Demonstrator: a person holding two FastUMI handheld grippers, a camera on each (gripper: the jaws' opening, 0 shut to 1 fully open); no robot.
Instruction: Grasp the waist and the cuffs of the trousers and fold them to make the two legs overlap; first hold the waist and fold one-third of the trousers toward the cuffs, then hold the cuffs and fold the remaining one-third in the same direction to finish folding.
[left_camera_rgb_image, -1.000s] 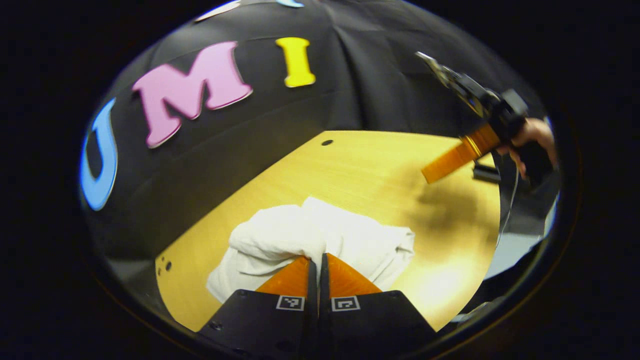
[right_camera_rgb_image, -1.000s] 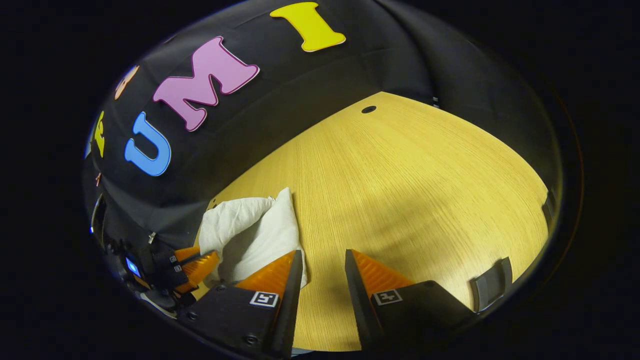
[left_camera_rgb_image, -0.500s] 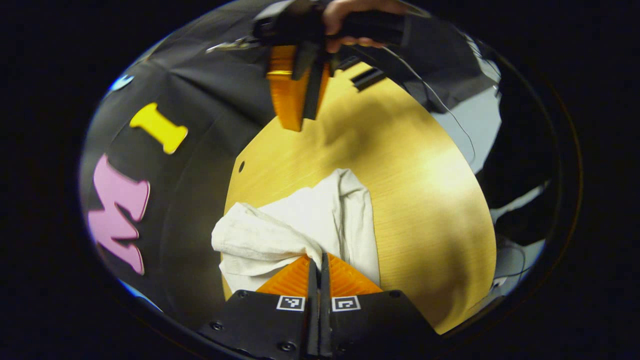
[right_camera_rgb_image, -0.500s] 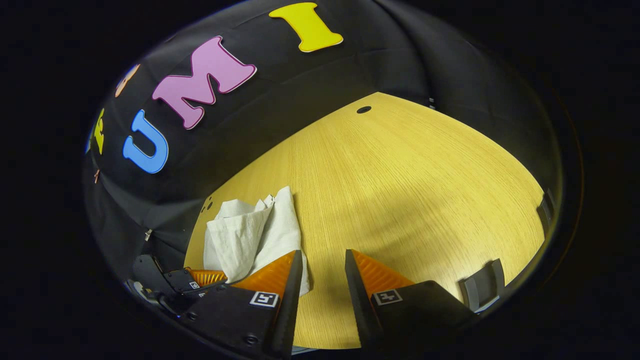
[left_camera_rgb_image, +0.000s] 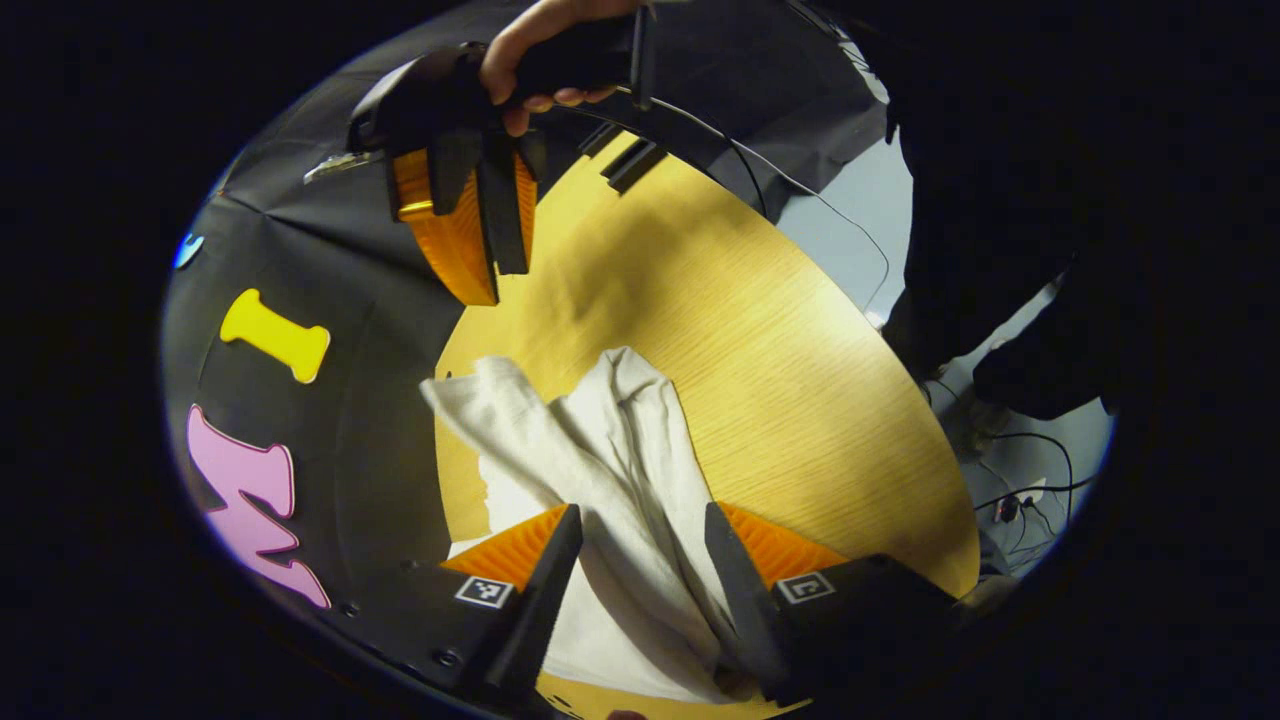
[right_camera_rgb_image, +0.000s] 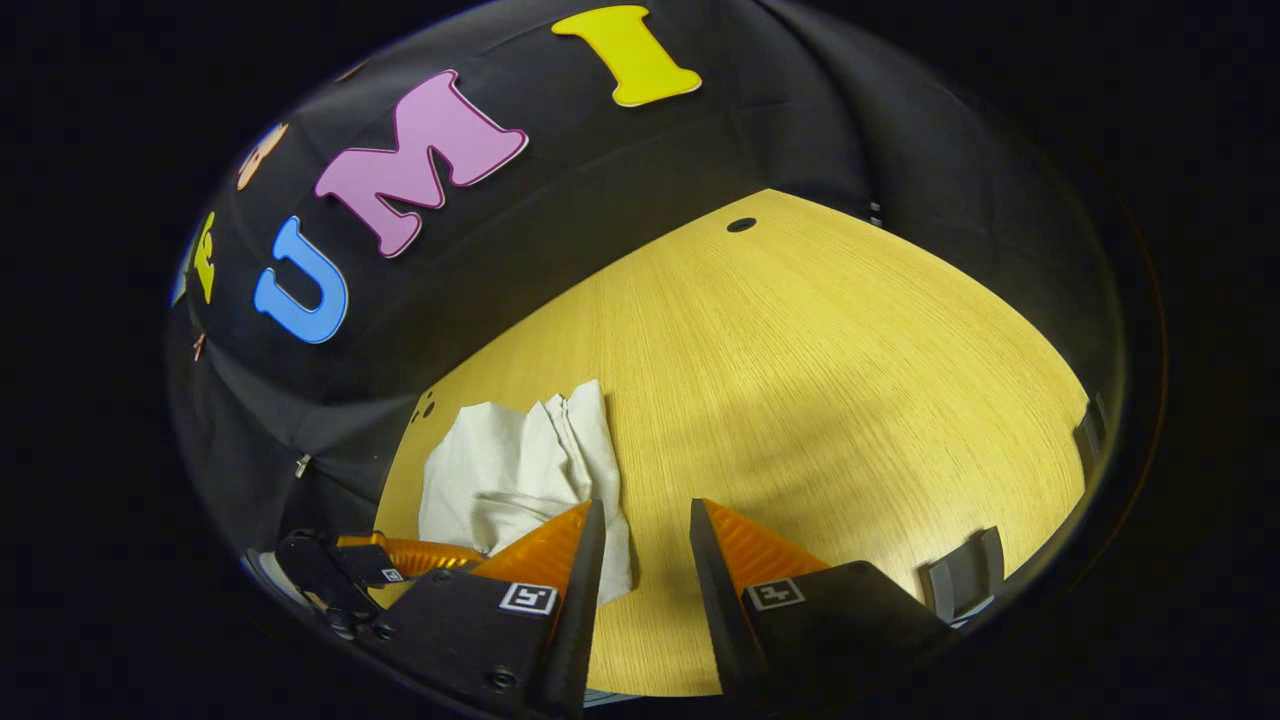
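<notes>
The white trousers (left_camera_rgb_image: 600, 440) lie bunched in a loose heap on the wooden table (left_camera_rgb_image: 800, 380). My left gripper (left_camera_rgb_image: 640, 515) is open, with a ridge of the cloth running between its spread fingers and neither finger pressing on it. In the right gripper view the trousers (right_camera_rgb_image: 510, 470) lie at the table's left end, just ahead of my right gripper's left finger. My right gripper (right_camera_rgb_image: 645, 508) is open over bare wood, holding nothing. It also appears in the left gripper view as the other gripper (left_camera_rgb_image: 492, 280), held by a hand (left_camera_rgb_image: 530, 60) above the table's far end.
Black brackets (right_camera_rgb_image: 965, 575) sit on the table's right edge, and a small hole (right_camera_rgb_image: 741, 224) marks its far side. The left gripper's fingers (right_camera_rgb_image: 410, 553) lie low beside the cloth. Cables (left_camera_rgb_image: 1010, 500) trail on the grey floor past the table.
My left gripper was shut on the trousers and has opened, letting the cloth go; the cloth now lies slack on the table. The right gripper has barely moved.
</notes>
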